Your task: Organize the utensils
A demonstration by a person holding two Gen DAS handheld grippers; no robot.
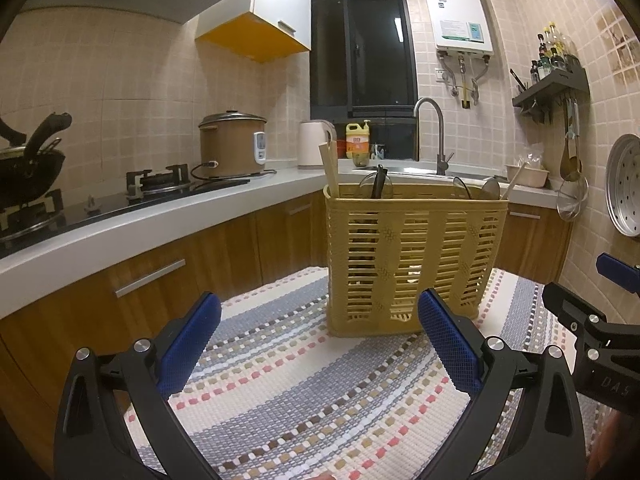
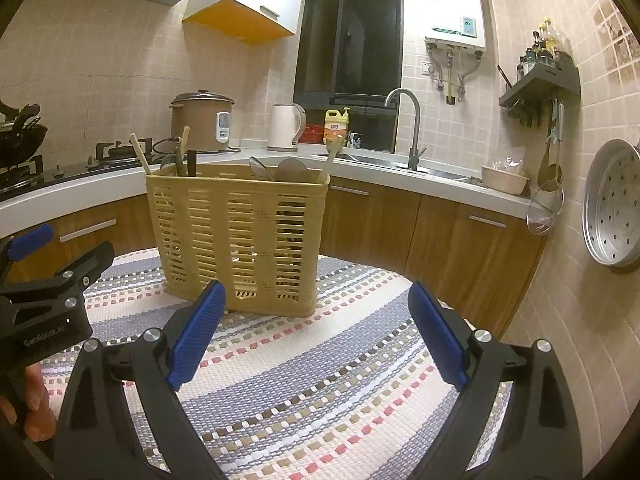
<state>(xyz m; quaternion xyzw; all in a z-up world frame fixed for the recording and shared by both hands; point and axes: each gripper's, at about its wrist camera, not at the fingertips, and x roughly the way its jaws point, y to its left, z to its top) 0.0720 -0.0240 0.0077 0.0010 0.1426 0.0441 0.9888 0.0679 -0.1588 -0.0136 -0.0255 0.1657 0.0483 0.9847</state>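
— So, what do we have between the fingers of our left gripper?

— Nothing. Its two blue pads stand wide apart over the striped woven mat, and we see only mat between them. The tip of the right-hand pad overlaps the lower corner of the yellow slotted basket in the left wrist view, but we cannot tell whether it actually touches it.

— And our right gripper?

— Spread just as wide, and holding nothing either. From its own camera the basket stands on the mat just ahead and a little to the left, with the left-hand pad's tip crossing the basket's bottom edge in the picture. Again, we cannot say whether there is contact.

— Where are the utensils?

— Upright in the basket. In the right wrist view we see wooden sticks and a dark handle poking out at the left end, metal spoon or ladle heads near the middle, and a pale wooden spoon leaning at the right end. What lies lower down is hidden by the slats.

— Do we see one gripper from the other?

— Yes. The right gripper shows at the right edge of the left wrist view, and the left one at the left edge of the right wrist view, with fingers of the person's hand wrapped below it. Both sit near the basket, one on either side.

— Anything behind?

— A grey countertop runs along the wall, with a rice cooker, a white kettle and a sink tap.
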